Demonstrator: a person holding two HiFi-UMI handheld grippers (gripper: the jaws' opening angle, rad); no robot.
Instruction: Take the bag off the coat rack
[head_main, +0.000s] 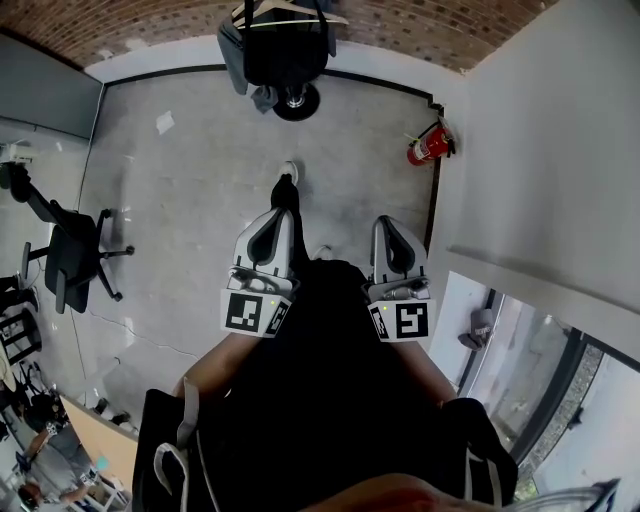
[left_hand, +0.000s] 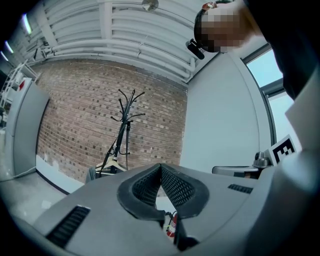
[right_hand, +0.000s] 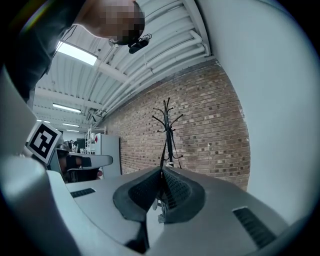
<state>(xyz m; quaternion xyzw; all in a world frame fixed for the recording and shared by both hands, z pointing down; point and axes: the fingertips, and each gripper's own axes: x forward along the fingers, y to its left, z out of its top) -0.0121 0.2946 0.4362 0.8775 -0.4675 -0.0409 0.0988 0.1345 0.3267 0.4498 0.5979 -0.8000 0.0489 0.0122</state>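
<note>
my grey left gripper (head_main: 284, 198) and right gripper (head_main: 386, 224) side by side near my body, pointing forward, both jaws pressed together, empty, black bag (head_main: 283, 45) hanging on black metal coat rack (head_main: 297, 102) far ahead

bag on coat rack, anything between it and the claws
Nothing visible: bare floor runs from the left claw and right claw to the bag on the coat rack. Chair sits off left, fire extinguisher off right.

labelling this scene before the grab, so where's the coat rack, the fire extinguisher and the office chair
coat rack (left_hand: 123, 125), left gripper view, on its upright pole
fire extinguisher (head_main: 427, 147), head view, on its red body
office chair (head_main: 70, 250), head view, on the middle of its dark frame
</note>
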